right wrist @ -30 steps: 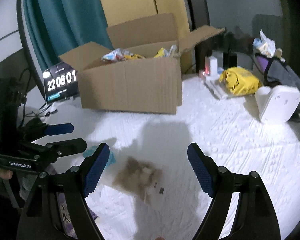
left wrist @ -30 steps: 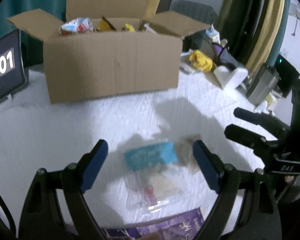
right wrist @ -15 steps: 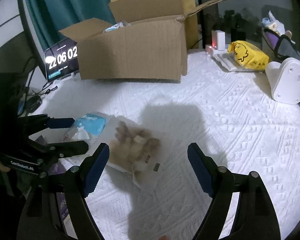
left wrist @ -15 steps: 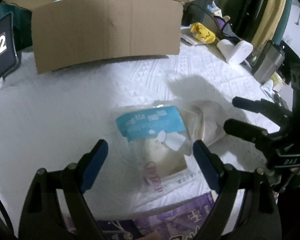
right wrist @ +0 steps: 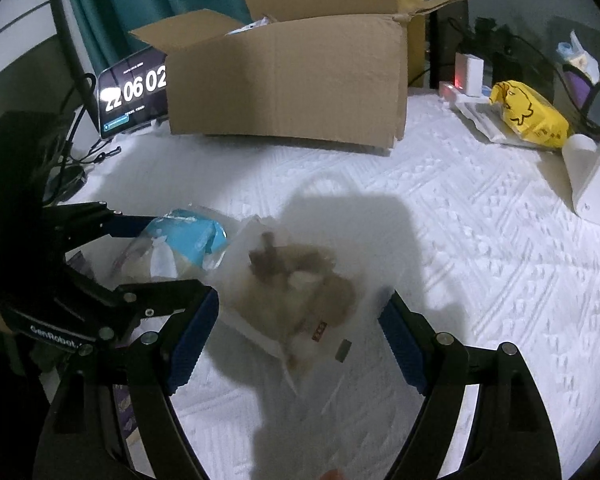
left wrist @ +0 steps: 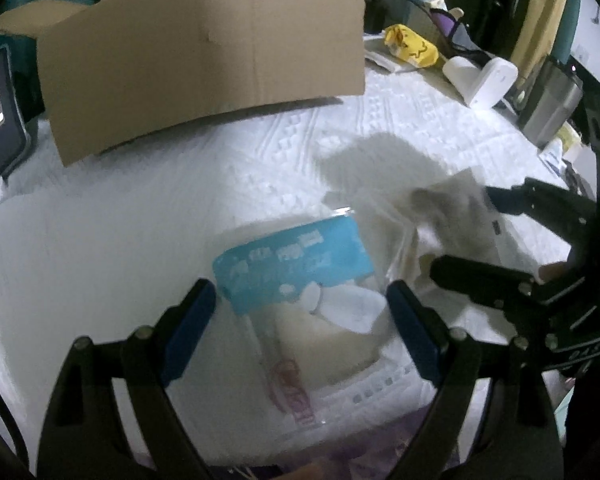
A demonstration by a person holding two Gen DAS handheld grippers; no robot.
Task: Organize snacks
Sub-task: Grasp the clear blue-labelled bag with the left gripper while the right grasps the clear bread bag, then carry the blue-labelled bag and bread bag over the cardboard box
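A clear snack packet with a blue label (left wrist: pixel 296 276) lies on the white cloth between the fingers of my open left gripper (left wrist: pixel 300 308); it also shows in the right wrist view (right wrist: pixel 188 240). Beside it lies a clear bag of brown snacks (right wrist: pixel 296 284), between the fingers of my open right gripper (right wrist: pixel 298 328); in the left wrist view this bag (left wrist: pixel 440 216) sits at the right gripper's fingertips. An open cardboard box (right wrist: pixel 288 80) holding snacks stands at the back; the left wrist view shows it too (left wrist: pixel 204 52).
A clock display (right wrist: pixel 134 88) stands left of the box. A yellow bag (right wrist: pixel 528 114) and a white device (right wrist: pixel 596 168) lie at the right. A purple packet (left wrist: pixel 380 448) lies at the near edge. A grey canister (left wrist: pixel 548 108) stands at far right.
Both grippers have come lower and closer to the packets, which now sit between their open fingers. The box looks nearer and its contents are mostly out of sight.
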